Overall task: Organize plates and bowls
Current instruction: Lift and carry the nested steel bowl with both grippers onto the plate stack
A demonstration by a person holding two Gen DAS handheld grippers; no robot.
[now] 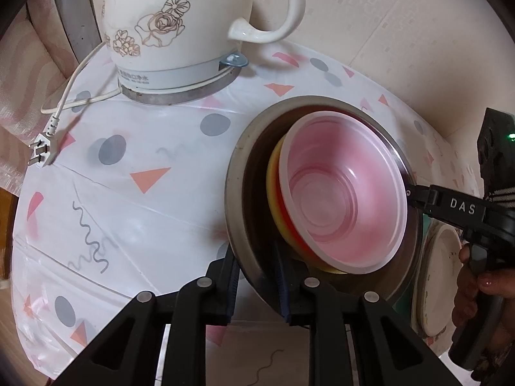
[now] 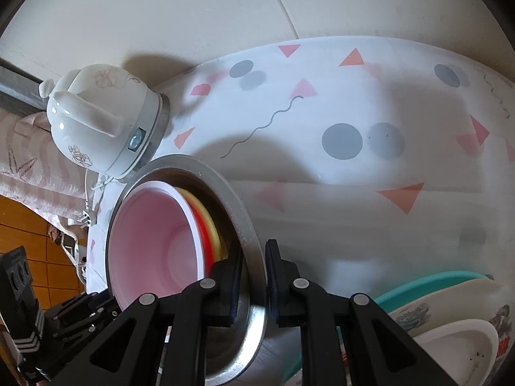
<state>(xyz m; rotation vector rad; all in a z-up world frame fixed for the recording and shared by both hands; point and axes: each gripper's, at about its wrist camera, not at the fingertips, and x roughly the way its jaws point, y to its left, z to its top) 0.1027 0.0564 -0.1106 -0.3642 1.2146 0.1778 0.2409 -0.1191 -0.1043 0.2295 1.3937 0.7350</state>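
Note:
A steel bowl [image 1: 238, 193] holds a nested stack: a yellow bowl [image 1: 274, 199], a red one, and a translucent pink plastic bowl [image 1: 341, 193] on top. My left gripper [image 1: 257, 292] is shut on the steel bowl's near rim. My right gripper [image 2: 254, 280] is shut on the opposite rim of the steel bowl [image 2: 248, 225]; it also shows in the left wrist view [image 1: 415, 196] at the right edge. The stack is held tilted above the table. The pink bowl [image 2: 151, 244] faces left in the right wrist view.
A white electric kettle [image 1: 173, 29] with cord and plug [image 1: 42, 154] stands at the back on the patterned tablecloth [image 1: 128, 225]. Stacked plates, one teal-rimmed [image 2: 431, 286] and one white printed [image 2: 457, 337], lie to the right. A wall is behind.

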